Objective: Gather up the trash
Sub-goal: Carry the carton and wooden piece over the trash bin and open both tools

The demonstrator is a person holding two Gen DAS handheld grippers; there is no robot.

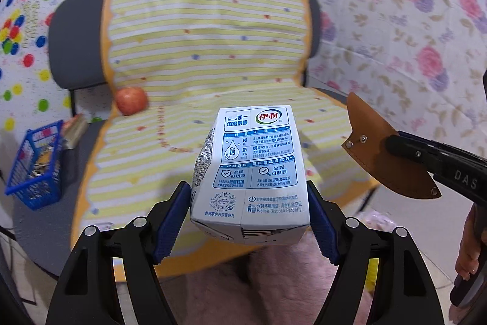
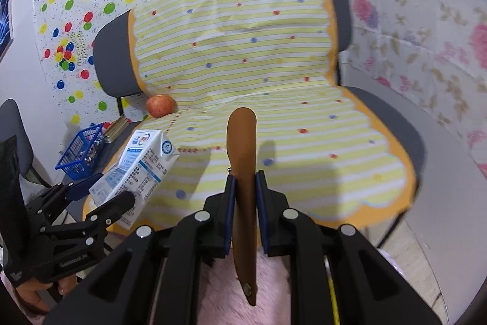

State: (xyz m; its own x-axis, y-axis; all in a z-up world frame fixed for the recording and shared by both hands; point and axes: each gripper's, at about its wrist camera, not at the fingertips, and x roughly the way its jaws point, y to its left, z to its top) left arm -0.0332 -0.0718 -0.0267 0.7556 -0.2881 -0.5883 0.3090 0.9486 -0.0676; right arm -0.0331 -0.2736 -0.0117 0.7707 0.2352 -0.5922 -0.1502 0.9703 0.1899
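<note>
While both tongs are already loaded, the relation that matters is where the blue basket (image 1: 36,163) lies: low and to the left of the chair, beside its seat edge. The left tongs (image 1: 248,215) are clamped across the width of the milk carton (image 1: 252,169), whose long axis runs forward along the fingers, away from the camera. The right tongs (image 2: 246,212) are pinched nearly together on a thin brown leather sheath (image 2: 243,188), held on edge with its length pointing forward. The left hand seems nearer the basket, so I judge that the carton goes there first, if the basket is the bin. An apple (image 1: 131,100) rests on the striped cover (image 1: 213,51), well apart from both.
</note>
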